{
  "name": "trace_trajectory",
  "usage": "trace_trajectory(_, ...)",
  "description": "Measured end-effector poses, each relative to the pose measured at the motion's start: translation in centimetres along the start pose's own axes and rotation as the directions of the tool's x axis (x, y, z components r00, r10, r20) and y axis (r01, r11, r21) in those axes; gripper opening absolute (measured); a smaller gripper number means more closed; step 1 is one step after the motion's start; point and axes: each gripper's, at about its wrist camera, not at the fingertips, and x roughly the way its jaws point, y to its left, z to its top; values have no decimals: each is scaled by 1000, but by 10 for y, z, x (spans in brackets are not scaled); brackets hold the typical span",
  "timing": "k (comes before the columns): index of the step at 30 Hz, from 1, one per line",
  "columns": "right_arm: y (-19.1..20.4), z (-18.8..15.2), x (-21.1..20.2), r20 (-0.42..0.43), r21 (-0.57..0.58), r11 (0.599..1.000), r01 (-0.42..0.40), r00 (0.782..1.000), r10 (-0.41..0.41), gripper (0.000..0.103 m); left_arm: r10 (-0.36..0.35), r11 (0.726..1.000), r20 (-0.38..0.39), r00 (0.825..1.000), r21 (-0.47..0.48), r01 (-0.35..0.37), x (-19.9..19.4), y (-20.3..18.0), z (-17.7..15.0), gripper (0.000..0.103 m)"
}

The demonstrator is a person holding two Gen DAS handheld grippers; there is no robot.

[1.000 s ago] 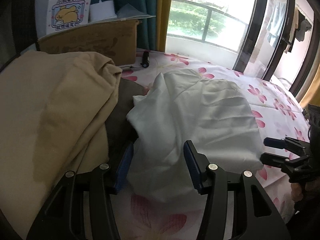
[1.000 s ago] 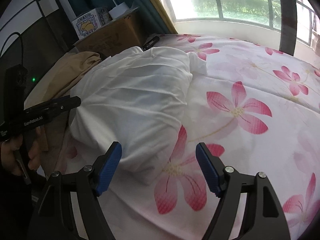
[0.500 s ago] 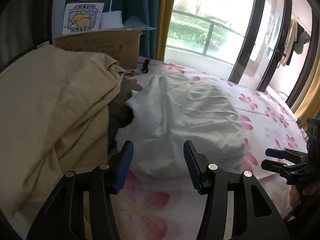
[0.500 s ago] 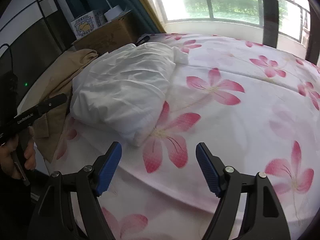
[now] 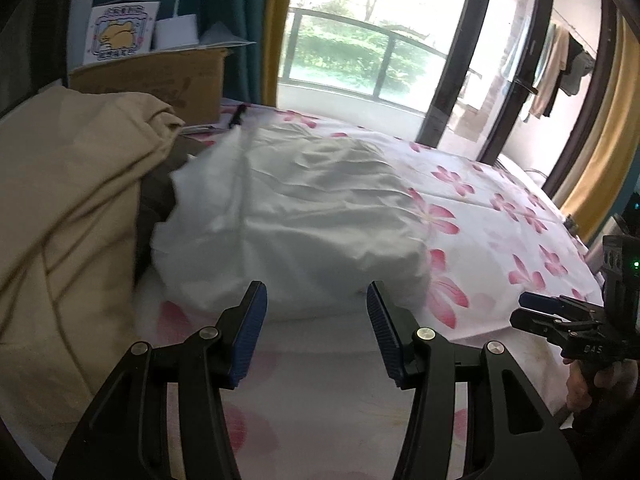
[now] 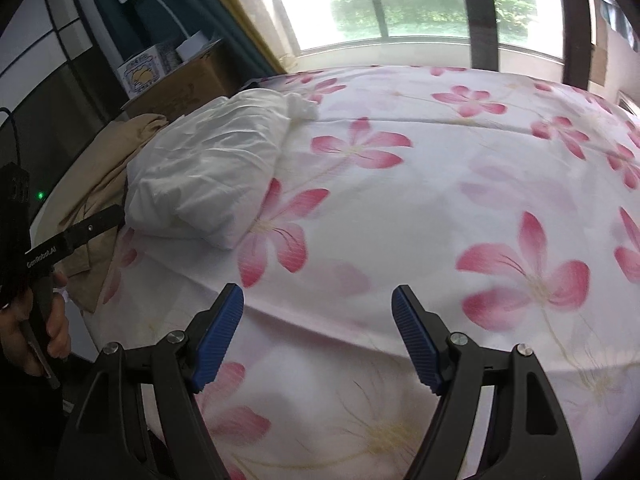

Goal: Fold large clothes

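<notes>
A white garment [image 5: 304,216] lies folded in a thick bundle on the flowered bed sheet [image 5: 500,216]; it also shows in the right wrist view [image 6: 212,176] at the bed's left side. My left gripper [image 5: 316,320] is open and empty, just short of the bundle's near edge. My right gripper [image 6: 318,328] is open and empty over the bare sheet [image 6: 440,184], well right of the garment. It also shows at the right edge of the left wrist view [image 5: 560,316].
A beige cloth pile [image 5: 68,216] lies left of the white garment, with a dark cloth [image 5: 156,200] between them. A cardboard box [image 5: 160,76] stands behind. A window and balcony door are beyond the bed.
Both grippers have pulled back from the white garment toward the bed's near edge. The garment stays put. Both grippers remain open.
</notes>
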Motion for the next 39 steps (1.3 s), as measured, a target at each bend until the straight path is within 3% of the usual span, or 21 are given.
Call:
trace_trajectory(16, -48, -18, -43, 56, 90, 991, 96, 993, -101, 76, -112, 991, 20, 994, 77, 110, 2, -61, 1, 55)
trace_trajectory(27, -84, -20, -84, 112, 140, 973, 182, 974, -198, 76, -51, 984, 67, 996, 177, 38, -5, -91, 14, 57)
trace_trajectory(28, -87, -19, -88, 117, 145, 971, 189, 971, -206, 76, -50, 983, 76, 996, 180, 36, -6, -93, 16, 64)
trace_trajectory(30, -93, -19, -96, 130, 154, 967, 204, 966, -225, 76, -56, 982, 91, 994, 184, 38, -8, -96, 19, 67)
trace_trajectory(39, -111, -16, -129, 169, 181, 948, 263, 941, -293, 76, -73, 971, 149, 986, 237, 36, -19, -116, 31, 68)
